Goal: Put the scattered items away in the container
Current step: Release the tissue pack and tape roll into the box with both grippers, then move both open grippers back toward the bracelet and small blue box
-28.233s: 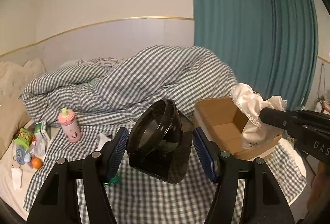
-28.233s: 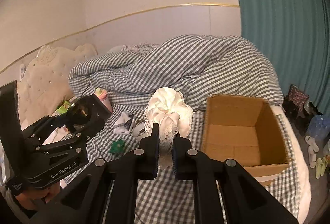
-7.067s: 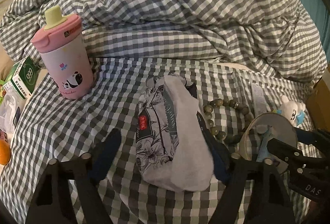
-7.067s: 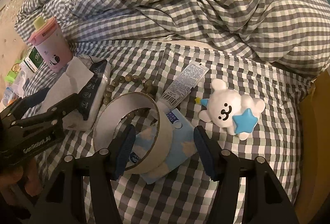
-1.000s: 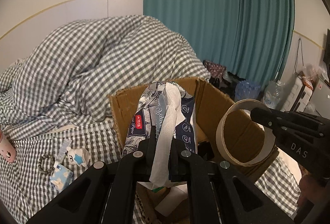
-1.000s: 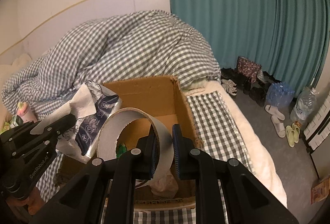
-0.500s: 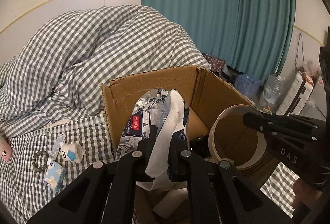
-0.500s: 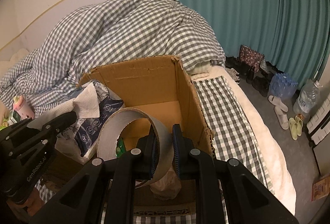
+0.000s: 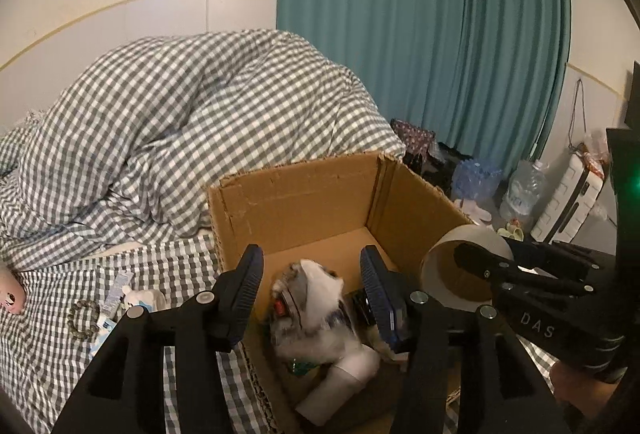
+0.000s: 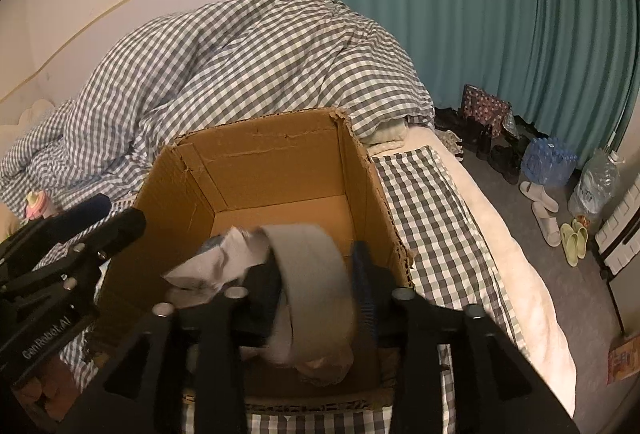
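Claws [image 9: 311, 284] [image 10: 318, 280] just parted over cardboard box [image 9: 304, 194], contents below its rim.

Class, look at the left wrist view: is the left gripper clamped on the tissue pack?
No: the left gripper has just been opening, and the blurred tissue pack lies between its pads, untouched, inside the cardboard box.

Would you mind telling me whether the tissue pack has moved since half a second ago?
Yes. The tissue pack has dropped from level with the cardboard box's rim down inside it, as the left tongs have just been opening and no longer press it.
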`<state>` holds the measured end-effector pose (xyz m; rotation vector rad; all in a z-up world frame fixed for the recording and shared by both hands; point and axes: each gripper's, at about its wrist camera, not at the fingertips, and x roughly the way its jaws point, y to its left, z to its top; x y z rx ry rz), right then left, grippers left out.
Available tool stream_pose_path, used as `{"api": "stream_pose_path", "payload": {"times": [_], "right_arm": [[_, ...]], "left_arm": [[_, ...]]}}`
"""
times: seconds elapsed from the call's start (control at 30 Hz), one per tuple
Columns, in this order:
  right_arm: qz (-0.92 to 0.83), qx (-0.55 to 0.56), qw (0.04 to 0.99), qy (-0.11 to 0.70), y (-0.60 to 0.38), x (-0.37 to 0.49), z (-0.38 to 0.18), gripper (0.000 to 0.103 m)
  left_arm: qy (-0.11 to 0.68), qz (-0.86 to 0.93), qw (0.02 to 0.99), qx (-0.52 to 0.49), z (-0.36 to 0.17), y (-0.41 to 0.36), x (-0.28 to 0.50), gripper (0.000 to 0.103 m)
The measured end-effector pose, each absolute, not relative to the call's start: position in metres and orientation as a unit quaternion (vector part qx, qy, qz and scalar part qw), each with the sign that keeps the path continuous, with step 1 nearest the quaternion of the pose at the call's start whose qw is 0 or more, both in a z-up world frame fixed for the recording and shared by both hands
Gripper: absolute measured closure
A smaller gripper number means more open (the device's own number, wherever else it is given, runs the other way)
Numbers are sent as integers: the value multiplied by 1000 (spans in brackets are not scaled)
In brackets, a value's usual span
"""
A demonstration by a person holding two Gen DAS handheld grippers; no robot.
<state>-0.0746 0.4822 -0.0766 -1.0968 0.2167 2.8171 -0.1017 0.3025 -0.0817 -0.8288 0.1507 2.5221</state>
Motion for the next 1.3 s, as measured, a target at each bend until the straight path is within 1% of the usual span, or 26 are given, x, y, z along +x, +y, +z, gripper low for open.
{"api": "stream_pose_path", "payload": {"times": [0.13, 0.97, 1.13, 1.3], "right_arm": [[931, -354, 56, 75, 482, -70, -70, 63], [954, -293, 46, 48, 437, -18, 5, 61], [958, -279, 43, 44, 426, -6, 19, 55], [963, -265, 38, 41, 413, 10, 32, 54]], "left_arm": [[55, 924, 236, -295, -74, 299, -97, 50], [28, 945, 223, -237, -8, 244, -47, 50], [25, 949, 220, -224, 4, 229, -32, 50], [23, 953, 216, -213, 13, 212, -20, 50]]}}
